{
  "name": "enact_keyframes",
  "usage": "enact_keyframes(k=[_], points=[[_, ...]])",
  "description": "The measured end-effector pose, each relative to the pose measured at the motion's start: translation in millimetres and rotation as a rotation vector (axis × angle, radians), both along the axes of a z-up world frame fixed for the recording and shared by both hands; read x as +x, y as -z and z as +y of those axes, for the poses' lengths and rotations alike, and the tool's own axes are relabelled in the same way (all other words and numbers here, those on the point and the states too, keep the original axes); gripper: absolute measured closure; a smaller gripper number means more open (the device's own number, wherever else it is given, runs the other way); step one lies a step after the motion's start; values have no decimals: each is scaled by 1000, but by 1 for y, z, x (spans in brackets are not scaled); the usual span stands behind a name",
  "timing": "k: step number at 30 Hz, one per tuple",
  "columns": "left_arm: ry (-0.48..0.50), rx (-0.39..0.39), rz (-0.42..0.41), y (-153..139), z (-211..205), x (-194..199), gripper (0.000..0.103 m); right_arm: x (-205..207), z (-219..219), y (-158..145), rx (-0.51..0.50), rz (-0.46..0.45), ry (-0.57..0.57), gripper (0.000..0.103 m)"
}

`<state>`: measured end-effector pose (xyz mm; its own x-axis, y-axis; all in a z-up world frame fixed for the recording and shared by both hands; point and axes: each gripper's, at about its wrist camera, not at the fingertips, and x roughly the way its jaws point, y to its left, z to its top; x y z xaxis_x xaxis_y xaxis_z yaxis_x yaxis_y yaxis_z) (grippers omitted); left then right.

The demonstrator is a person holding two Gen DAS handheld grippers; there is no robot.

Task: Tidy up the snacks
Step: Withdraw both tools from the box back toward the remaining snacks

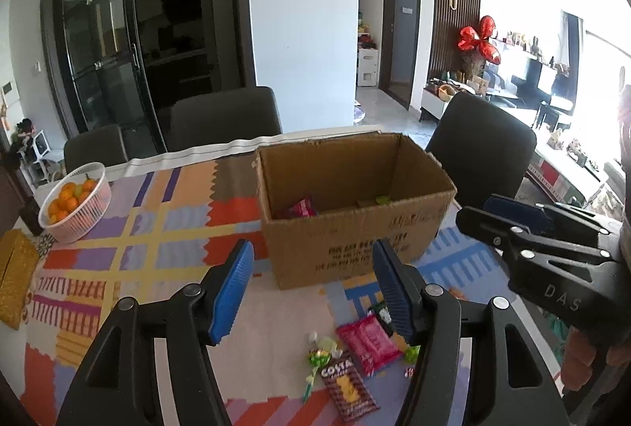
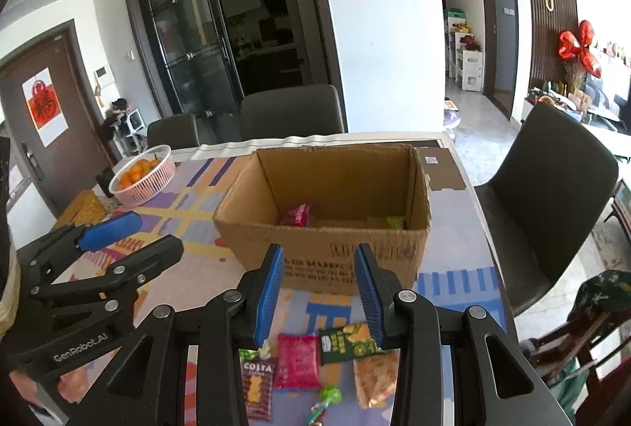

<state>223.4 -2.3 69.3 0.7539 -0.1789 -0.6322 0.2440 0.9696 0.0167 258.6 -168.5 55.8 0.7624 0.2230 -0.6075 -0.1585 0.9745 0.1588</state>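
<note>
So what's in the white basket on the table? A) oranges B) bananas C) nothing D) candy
A: the white basket near the table's far left corner is piled with small round oranges; both views show them.

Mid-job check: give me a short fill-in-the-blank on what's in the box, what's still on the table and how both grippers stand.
1. The cardboard box already holds a pink packet and a ____ one near its right corner.
2. The brown packet lying in front of the box reads ____.
3. The white basket at the table's far left holds ____.
4. The left gripper and right gripper are both ____ and hold nothing.

Missing words: green; COSTA; oranges; open
</note>
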Motion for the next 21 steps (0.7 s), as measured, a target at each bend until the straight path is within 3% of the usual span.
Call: enact_keyframes(k=[11, 21], points=[[16, -6, 56, 30, 1, -40, 40, -48, 5, 26, -15, 29, -17, 65], [31, -20, 134, 68, -4, -67, 40, -77, 1, 63, -22, 114, -23, 65]])
